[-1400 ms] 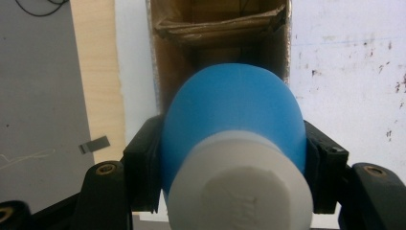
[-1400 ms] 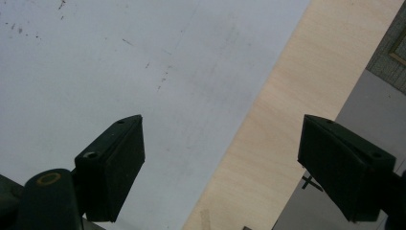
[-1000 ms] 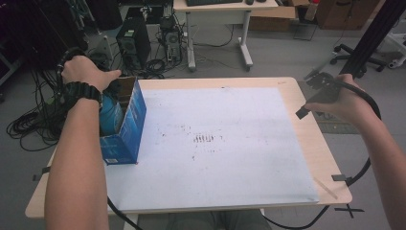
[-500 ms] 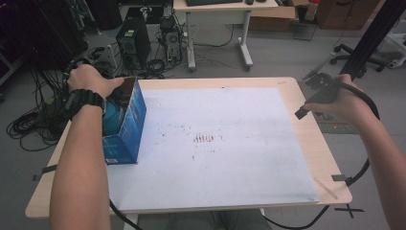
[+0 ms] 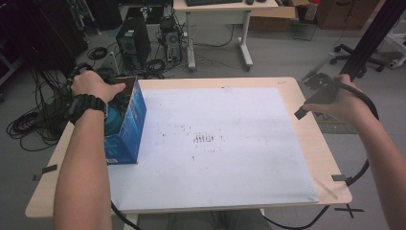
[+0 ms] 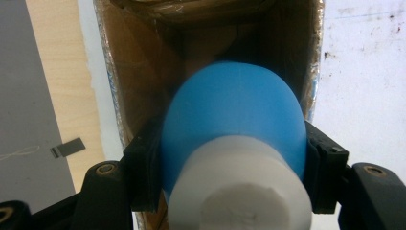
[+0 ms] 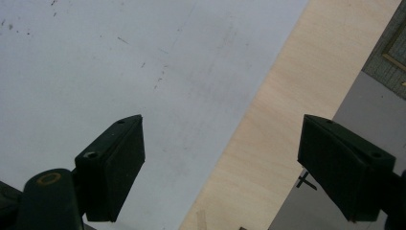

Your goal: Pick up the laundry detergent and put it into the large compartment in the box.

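left gripper [image 6: 234, 191]: clamped on blue-and-white bottle [image 6: 234, 143], inside blue carton [image 5: 125, 125]
right gripper [image 7: 222, 167]: wide open, empty, idle
tip: move straight, avoid carton walls

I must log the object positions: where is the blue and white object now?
In the left gripper view the blue and white object sits clamped in the left claw, over the open blue box at the table's left edge.

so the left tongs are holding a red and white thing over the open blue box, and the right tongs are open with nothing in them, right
Not quite: the thing in the left tongs is blue and white, not red, as the left gripper view shows. The rest holds: it sits over the open blue box, and the right tongs are open and hold nothing.
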Action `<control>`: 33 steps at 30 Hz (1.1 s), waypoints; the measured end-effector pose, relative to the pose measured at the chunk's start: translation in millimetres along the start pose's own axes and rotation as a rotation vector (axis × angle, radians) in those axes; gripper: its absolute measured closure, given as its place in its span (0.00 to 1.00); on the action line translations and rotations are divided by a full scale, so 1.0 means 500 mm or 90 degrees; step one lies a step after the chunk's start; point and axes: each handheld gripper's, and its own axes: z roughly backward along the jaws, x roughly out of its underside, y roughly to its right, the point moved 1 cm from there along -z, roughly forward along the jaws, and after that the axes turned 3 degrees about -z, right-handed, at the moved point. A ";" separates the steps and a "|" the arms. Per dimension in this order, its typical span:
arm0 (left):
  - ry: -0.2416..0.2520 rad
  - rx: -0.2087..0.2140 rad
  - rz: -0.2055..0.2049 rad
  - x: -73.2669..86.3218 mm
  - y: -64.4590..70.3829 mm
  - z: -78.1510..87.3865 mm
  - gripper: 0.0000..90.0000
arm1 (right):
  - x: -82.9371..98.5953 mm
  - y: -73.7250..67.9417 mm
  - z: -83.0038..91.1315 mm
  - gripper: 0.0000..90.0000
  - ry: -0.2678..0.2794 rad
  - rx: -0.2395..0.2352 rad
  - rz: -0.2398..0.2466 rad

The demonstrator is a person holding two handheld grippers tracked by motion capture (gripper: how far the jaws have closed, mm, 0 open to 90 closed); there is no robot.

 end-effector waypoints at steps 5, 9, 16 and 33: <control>-0.002 0.002 -0.002 0.001 0.000 -0.009 0.42 | -0.001 -0.001 -0.002 0.18 -0.003 0.001 0.001; -0.004 0.003 -0.003 0.002 0.000 -0.015 0.42 | -0.001 -0.003 -0.001 0.18 -0.001 0.000 0.001; -0.010 0.001 -0.004 0.003 -0.002 -0.030 0.42 | 0.002 0.000 0.001 0.18 0.000 0.001 -0.002; -0.021 0.007 -0.003 0.006 -0.011 -0.068 0.42 | 0.002 -0.005 0.000 0.18 -0.001 0.001 0.003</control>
